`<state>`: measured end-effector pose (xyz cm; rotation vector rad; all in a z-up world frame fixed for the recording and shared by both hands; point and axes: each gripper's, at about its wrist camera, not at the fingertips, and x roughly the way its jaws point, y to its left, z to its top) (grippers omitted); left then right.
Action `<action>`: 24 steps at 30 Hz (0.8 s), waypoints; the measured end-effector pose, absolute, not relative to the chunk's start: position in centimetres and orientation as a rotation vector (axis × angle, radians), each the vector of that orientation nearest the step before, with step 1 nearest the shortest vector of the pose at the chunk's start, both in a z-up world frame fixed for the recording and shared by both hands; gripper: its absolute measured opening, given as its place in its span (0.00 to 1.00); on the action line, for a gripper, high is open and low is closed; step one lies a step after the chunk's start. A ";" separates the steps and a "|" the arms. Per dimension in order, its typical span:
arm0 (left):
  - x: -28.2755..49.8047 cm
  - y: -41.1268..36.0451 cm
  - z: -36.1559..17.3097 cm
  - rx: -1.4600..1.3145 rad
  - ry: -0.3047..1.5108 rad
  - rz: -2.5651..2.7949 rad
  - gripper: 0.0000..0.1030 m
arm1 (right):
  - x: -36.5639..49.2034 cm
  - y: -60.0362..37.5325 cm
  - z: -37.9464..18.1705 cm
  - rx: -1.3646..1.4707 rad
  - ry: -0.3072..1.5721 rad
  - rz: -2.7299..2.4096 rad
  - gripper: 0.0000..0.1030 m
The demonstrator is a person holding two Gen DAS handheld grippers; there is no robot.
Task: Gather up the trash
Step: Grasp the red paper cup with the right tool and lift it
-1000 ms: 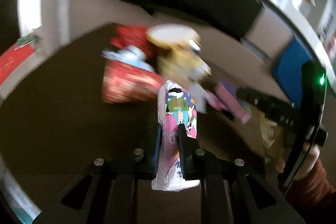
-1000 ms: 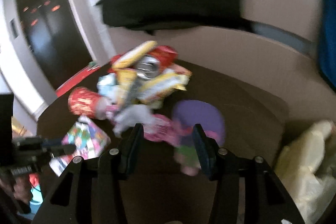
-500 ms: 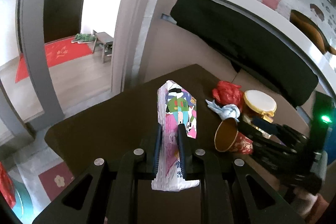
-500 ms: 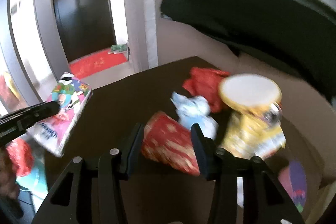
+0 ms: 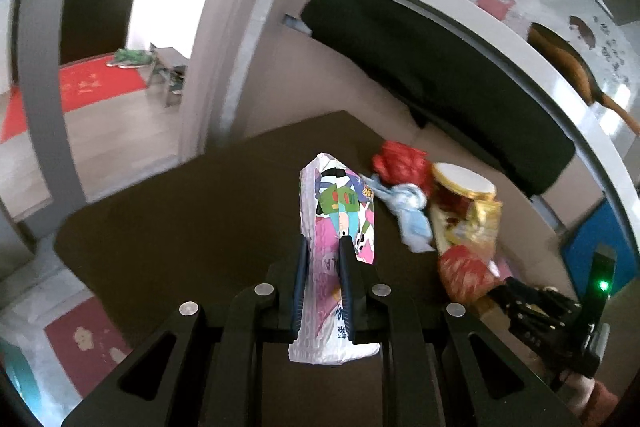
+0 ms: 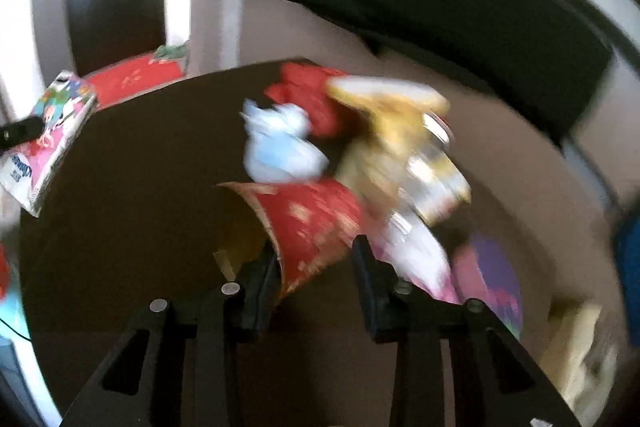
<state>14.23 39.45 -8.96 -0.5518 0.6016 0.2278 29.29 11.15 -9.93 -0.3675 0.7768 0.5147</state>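
My left gripper [image 5: 323, 247] is shut on a colourful pink and white tissue pack [image 5: 338, 223], held upright above the dark table [image 5: 180, 227]. The pack also shows at the left in the right wrist view [image 6: 48, 135]. My right gripper [image 6: 314, 255] is open, its fingers either side of a red paper cup [image 6: 312, 223] that lies on its side. Behind the cup is a trash pile: a crumpled blue tissue [image 6: 280, 143], a red wrapper [image 6: 308, 95] and yellow snack packaging [image 6: 400, 135]. The right wrist view is blurred.
A purple and pink wrapper [image 6: 492, 275] lies right of the pile. A pale plastic bag [image 6: 576, 351] sits at the far right. A beige sofa with a black cushion [image 5: 420, 67] is behind the table. A doorway with a red mat [image 5: 92, 87] is to the left.
My right gripper has moved in on the red cup, which now sits between its fingers. My left gripper still holds the tissue pack and has shifted only slightly.
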 end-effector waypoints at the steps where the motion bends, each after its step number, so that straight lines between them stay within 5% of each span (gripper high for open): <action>1: 14.5 39.1 -9.0 -0.550 0.609 0.217 0.16 | 29.7 10.3 -10.0 -0.347 0.784 0.508 0.31; 11: 16.2 35.8 -8.3 -0.482 0.652 0.197 0.16 | 31.5 11.7 -10.5 -0.300 0.753 0.667 0.28; 14: 16.2 35.9 -7.9 -0.481 0.651 0.225 0.16 | 31.3 12.8 -10.4 -0.296 0.763 0.726 0.07; 24: 18.1 30.5 -3.5 -0.346 0.572 0.152 0.16 | 30.7 7.2 -6.0 -0.131 0.730 0.744 0.03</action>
